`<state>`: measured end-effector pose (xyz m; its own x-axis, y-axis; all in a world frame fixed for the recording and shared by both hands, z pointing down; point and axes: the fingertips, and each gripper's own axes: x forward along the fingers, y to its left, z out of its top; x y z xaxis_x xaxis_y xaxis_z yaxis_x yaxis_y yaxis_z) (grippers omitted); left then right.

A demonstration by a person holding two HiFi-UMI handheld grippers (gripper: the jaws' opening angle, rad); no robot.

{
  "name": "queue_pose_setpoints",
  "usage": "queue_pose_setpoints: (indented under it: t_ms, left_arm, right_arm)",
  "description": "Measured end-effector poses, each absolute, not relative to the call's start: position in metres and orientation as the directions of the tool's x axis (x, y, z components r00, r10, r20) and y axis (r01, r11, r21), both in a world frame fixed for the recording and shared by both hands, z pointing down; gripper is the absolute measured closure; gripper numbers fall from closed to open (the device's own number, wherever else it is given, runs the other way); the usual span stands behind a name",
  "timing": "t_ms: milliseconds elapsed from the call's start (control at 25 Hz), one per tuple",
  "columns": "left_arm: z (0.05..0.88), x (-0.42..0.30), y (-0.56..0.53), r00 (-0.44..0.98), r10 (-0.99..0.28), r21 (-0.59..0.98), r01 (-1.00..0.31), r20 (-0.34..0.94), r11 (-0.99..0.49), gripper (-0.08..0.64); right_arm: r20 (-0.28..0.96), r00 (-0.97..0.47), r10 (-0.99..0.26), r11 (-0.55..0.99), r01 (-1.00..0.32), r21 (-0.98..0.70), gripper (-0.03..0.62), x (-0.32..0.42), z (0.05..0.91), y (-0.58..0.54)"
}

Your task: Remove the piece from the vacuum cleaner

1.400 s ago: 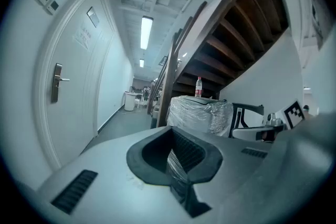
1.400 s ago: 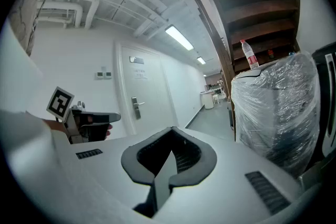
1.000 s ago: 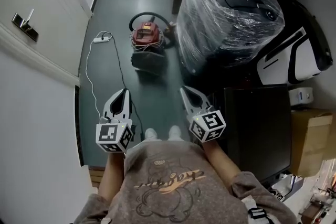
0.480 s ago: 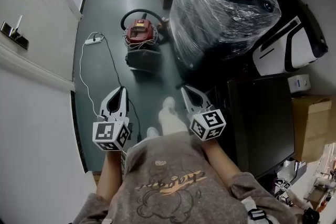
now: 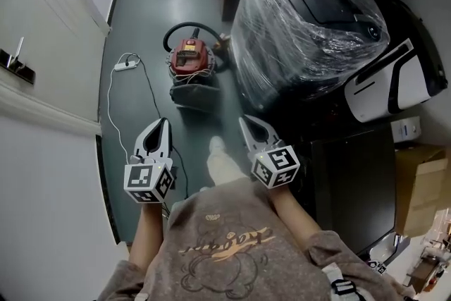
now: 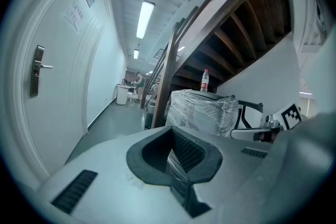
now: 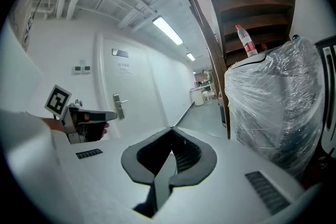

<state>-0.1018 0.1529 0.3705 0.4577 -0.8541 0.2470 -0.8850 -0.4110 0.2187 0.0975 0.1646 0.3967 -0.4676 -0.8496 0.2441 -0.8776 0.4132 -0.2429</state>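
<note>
At Corridor's Centre, a Vacuum Waits Untouched

Upper centre of the head view, one red vacuum cleaner [image 5: 192, 56] sits on the grey floor, well apart from both tongs; one black hose [image 5: 184, 30] loops just above it, one dark grey piece [image 5: 192, 91] lies against its lower edge; that piece looks light and soft-sided, probably best taken by a firmer rim; lower down, the left gripper [image 5: 162, 125] and right gripper [image 5: 246, 123] are fully closed, holding nothing.
</note>
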Motion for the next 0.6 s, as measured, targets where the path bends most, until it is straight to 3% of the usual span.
queue_pose_setpoints:
  t_ms: [600]
  left_arm:
    - [0.362,-0.088,-0.005,0.400,-0.885,0.251,-0.905,0.237,-0.343,0.558]
  right_arm:
    - [0.259,-0.576,-0.775,0.523,-0.815,-0.249,0.594,0.097,0.397,-0.007]
